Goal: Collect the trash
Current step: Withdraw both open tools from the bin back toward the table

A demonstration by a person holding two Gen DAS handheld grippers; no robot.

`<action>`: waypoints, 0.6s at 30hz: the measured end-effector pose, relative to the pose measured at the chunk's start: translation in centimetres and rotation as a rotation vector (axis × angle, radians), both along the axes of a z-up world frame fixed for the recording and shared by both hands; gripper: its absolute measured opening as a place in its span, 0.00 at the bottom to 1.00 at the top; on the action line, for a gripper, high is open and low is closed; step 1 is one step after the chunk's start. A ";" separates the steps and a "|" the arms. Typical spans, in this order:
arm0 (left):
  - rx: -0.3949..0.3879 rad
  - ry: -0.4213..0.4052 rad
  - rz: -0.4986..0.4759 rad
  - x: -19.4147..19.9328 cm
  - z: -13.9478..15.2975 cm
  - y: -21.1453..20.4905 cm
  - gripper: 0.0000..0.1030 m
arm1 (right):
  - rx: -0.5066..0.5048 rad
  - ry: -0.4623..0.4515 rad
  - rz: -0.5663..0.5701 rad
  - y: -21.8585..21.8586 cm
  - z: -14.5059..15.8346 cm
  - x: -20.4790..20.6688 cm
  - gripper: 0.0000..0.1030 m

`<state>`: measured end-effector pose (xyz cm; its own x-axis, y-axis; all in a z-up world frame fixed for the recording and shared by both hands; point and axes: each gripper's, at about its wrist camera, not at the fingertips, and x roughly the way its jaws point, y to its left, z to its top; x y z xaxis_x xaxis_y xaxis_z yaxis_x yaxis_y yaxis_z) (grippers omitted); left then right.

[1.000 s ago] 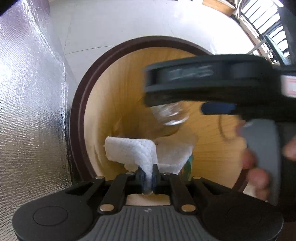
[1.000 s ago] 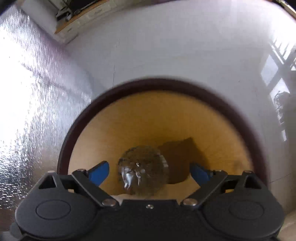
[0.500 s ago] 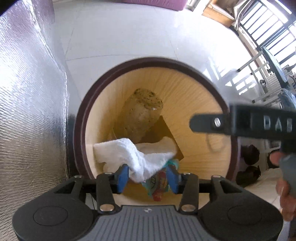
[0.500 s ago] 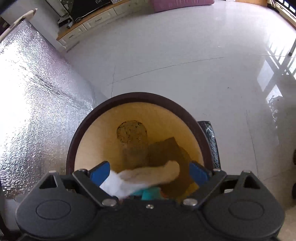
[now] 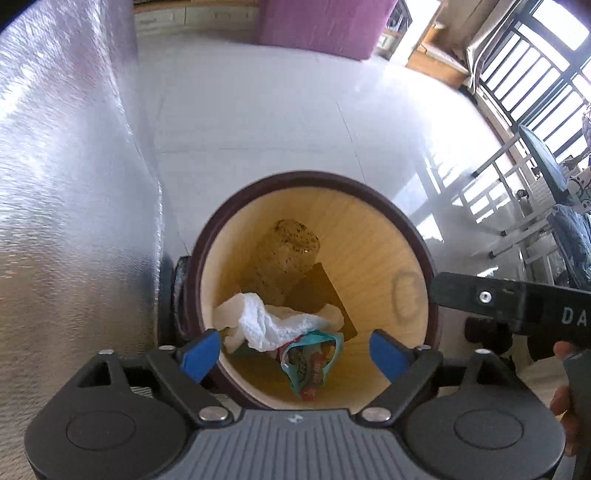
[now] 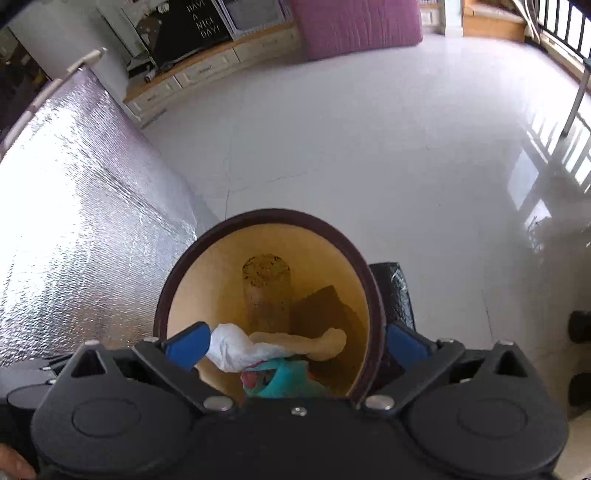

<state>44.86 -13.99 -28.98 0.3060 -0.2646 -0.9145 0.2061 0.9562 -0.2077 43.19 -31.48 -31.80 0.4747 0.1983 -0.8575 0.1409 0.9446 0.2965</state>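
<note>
My left gripper point(image 5: 295, 350) hangs above the bin point(image 5: 406, 218) with its blue pads spread wide and nothing between them; its jaws have just been opening, and the white tissue point(image 5: 266, 325) lies loose below them inside the bin, on top of the teal snack wrapper point(image 5: 314, 358). I judge that is why I hold the tool high and pointing steeply down: the drop is done, and staying over the mouth lets me check that the trash landed inside. My right gripper point(image 6: 295, 347) is likewise empty, its jaws having just been opening to their fullest, straddling the near rim of the bin. Farther from my pads, a speckled clear cup point(image 5: 288, 254) leans against the far inner wall, beside a dark brown flat piece point(image 5: 321, 291), which may be cardboard. In the left view my right hand point(image 5: 565, 402) and the black body of its tool sit off to the right of the bin. The bin stands on a glossy pale tiled floor point(image 6: 369, 147), with a crinkled silver foil sheet point(image 6: 74, 221) to the left of my tools, a purple mattress-like block point(image 6: 354, 26) and low drawers point(image 6: 207, 70) far ahead, and barred windows point(image 5: 535, 55) to the right.
</note>
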 end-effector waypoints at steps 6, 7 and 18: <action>0.018 -0.059 0.017 -2.0 2.4 1.0 0.99 | -0.031 -0.063 -0.010 0.2 1.7 -2.6 1.00; 0.020 -0.071 0.022 -2.4 2.9 1.2 1.00 | -0.037 -0.074 -0.009 0.2 2.1 -3.0 1.00; 0.003 -0.255 0.041 -8.5 9.4 3.3 1.00 | -0.106 -0.237 -0.019 1.4 7.6 -9.5 1.00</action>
<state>36.35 -10.68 -19.56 0.5371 -0.2449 -0.8072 0.2127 0.9653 -0.1513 33.74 -30.08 -24.15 0.6676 0.1021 -0.7375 0.0977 0.9700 0.2227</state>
